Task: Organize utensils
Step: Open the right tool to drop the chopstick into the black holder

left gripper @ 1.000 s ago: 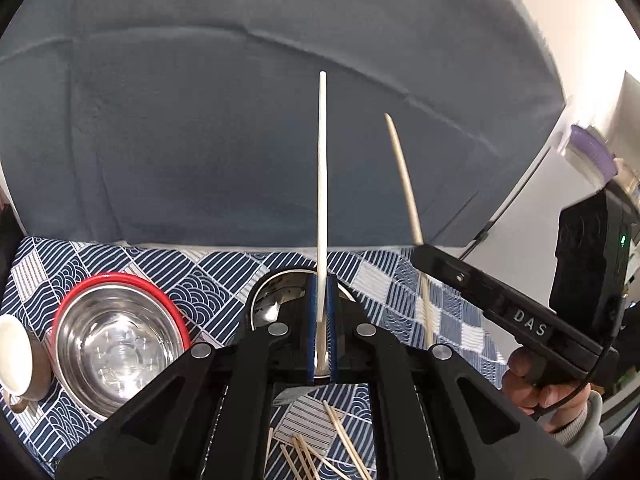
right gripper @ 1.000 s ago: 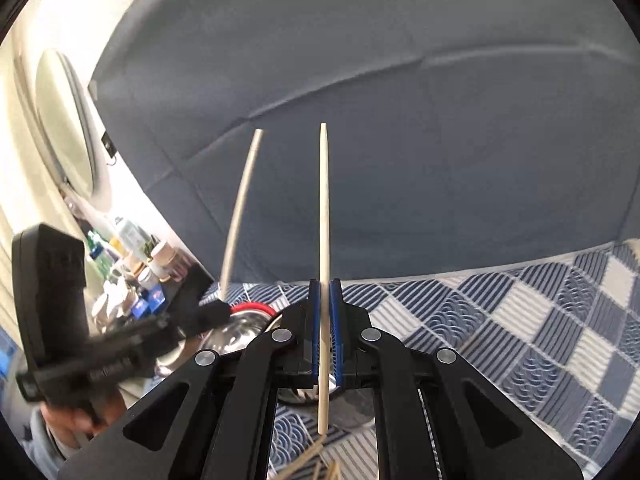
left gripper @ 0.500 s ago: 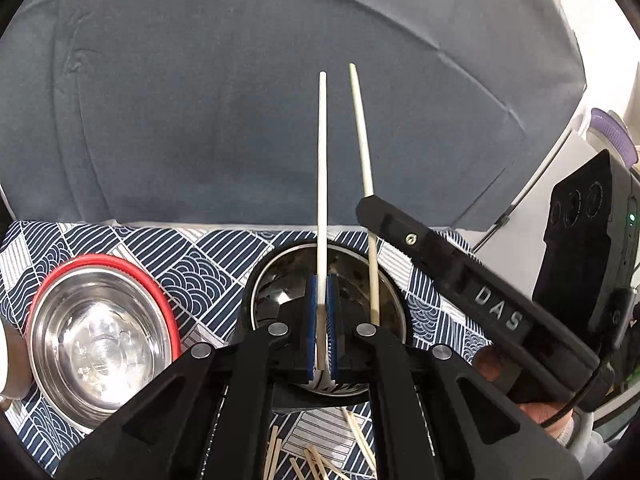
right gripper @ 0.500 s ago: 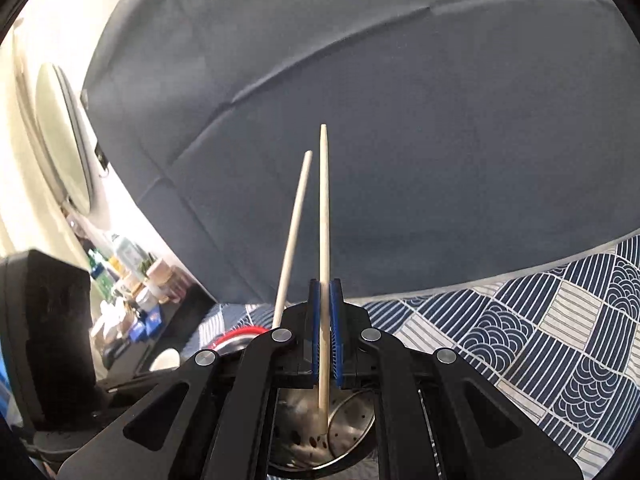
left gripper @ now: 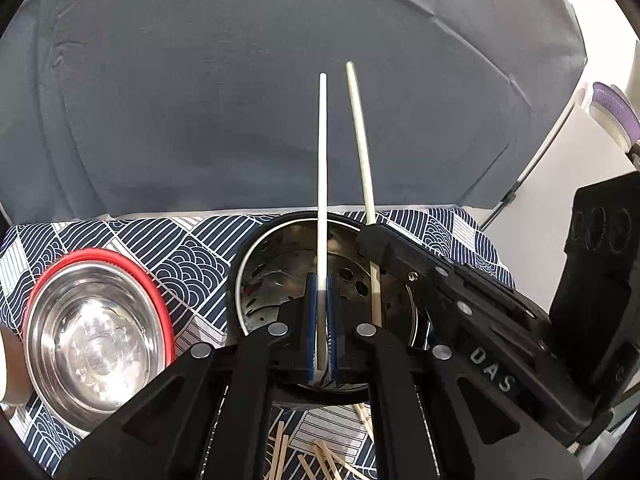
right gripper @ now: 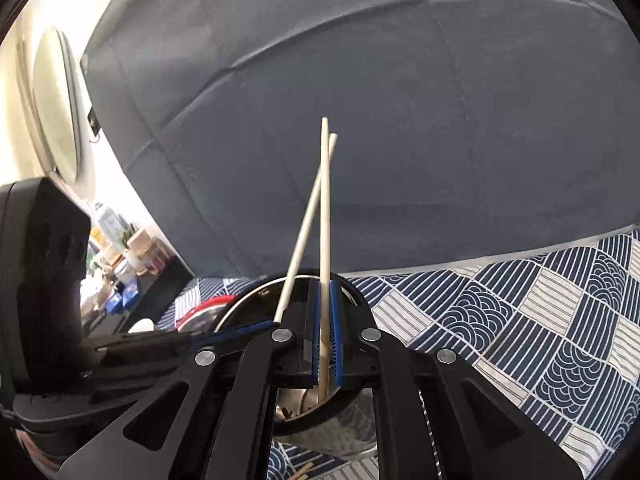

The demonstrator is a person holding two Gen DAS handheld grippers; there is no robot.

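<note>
Chopsticks: one (left gripper: 322, 184) pinched in the left hand-held gripper (left gripper: 321, 328), one (right gripper: 325, 216) in the right hand-held gripper (right gripper: 328, 336), both upright over the perforated steel holder (left gripper: 276, 280).
Handling: light, stiff, smooth sticks, likely to pivot; best held low on the shaft.
Loose chopsticks: scattered on the cloth (left gripper: 320, 458).
Surface: tabletop under a blue patterned cloth (right gripper: 520, 320), probably soft.
Room: grey sofa back (left gripper: 200, 100) behind; red-rimmed steel bowl (left gripper: 92, 344) just beside the holder.

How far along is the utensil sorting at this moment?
Done: nothing visibly stored in the perforated holder yet. In hand: left gripper and right gripper each clamp one chopstick over it. Left: release both, then gather the loose sticks on the cloth.
</note>
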